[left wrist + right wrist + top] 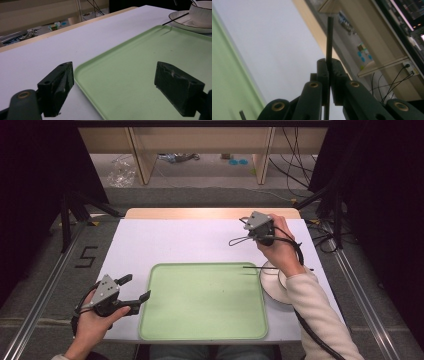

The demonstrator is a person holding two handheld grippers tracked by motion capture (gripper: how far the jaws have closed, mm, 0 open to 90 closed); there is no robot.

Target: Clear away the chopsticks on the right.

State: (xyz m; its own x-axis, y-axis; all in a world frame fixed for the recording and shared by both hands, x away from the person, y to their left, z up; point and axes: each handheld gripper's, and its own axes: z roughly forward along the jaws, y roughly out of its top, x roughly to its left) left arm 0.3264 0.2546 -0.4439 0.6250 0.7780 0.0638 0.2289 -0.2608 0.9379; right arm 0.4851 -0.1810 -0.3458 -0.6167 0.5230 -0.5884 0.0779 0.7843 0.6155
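Right gripper view: right gripper (329,65) jaws clamp one black chopstick (329,37), lifted; the other chopstick (257,267) lies across the plate (272,287). Left gripper (136,293) jaws wide, idle at the green tray (165,320), which holds nothing yet — most work looks left.

The high view looks forward and down from above the person's side, taking in the whole white counter (165,240) and green tray (202,302). The left gripper view sits low and close, facing along its jaws across the tray (140,72), toward the far counter edge. The right gripper view, tilted sideways, looks past its jaws over the counter (274,40) and the tray's edge (227,75).
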